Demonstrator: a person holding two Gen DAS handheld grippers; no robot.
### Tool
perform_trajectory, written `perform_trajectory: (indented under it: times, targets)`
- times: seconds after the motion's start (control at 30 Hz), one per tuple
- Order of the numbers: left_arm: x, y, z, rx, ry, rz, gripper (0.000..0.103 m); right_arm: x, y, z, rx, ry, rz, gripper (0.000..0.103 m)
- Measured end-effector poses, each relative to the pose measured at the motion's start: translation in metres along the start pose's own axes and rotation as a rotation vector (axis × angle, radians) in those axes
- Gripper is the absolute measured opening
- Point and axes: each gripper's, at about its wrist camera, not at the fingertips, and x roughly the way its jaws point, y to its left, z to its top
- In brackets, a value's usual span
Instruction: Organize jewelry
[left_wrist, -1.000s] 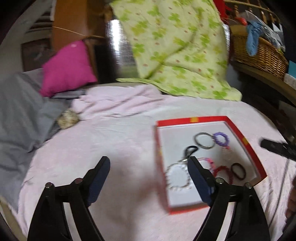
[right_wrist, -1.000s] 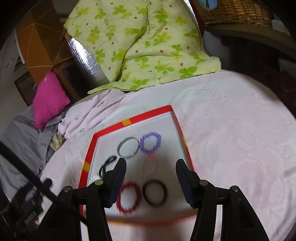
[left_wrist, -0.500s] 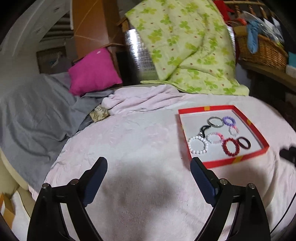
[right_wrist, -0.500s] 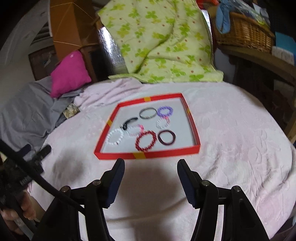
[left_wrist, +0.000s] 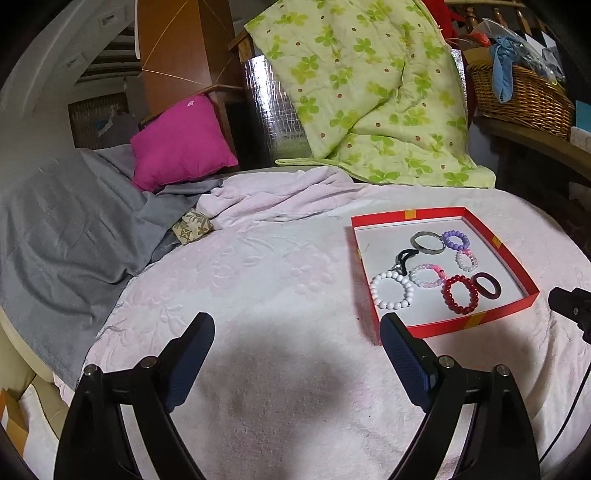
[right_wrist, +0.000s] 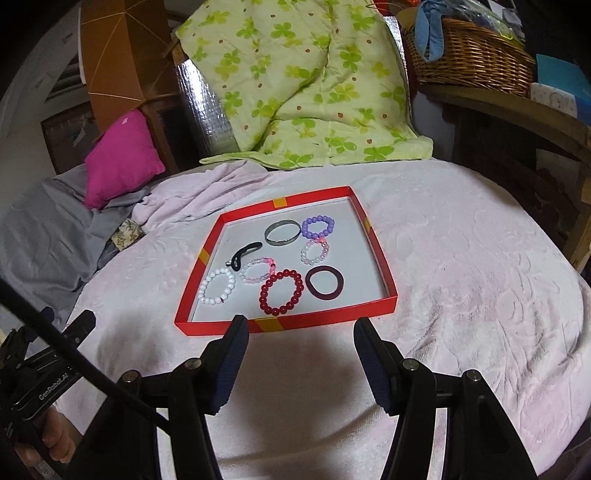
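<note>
A shallow red tray (right_wrist: 381, 254) (left_wrist: 515, 262) lies on the pink bedspread. Inside lie several bracelets: a white bead one (right_wrist: 218, 286) (left_wrist: 391, 291), a red bead one (right_wrist: 282, 291) (left_wrist: 461, 294), a dark ring (right_wrist: 327, 285), a purple bead one (right_wrist: 318, 226), a metal bangle (right_wrist: 282, 232), two pale pink ones and a black clip (right_wrist: 245, 253). My right gripper (right_wrist: 298, 343) is open and empty, just short of the tray's near rim. My left gripper (left_wrist: 297, 339) is open and empty, over bare bedspread left of the tray.
A green clover quilt (right_wrist: 306, 81) is heaped at the back. A magenta cushion (left_wrist: 181, 142) and grey blanket (left_wrist: 62, 221) lie at the left. A wicker basket (right_wrist: 472, 51) stands on a wooden ledge at the right. A small patterned pouch (left_wrist: 192, 229) lies by the grey blanket.
Both grippers have pulled back and away from the tray, which now sits farther off in both views. Both stay open and empty; the bracelets have not moved.
</note>
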Motion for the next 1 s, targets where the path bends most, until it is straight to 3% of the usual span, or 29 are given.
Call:
perform_trajectory:
  times: [1.0]
  targets:
    - [0.002,-0.001,0.001,-0.009,-0.004,-0.046,0.091,-0.001,-0.005,-0.002,-0.009,-0.004,-0.029,0.065]
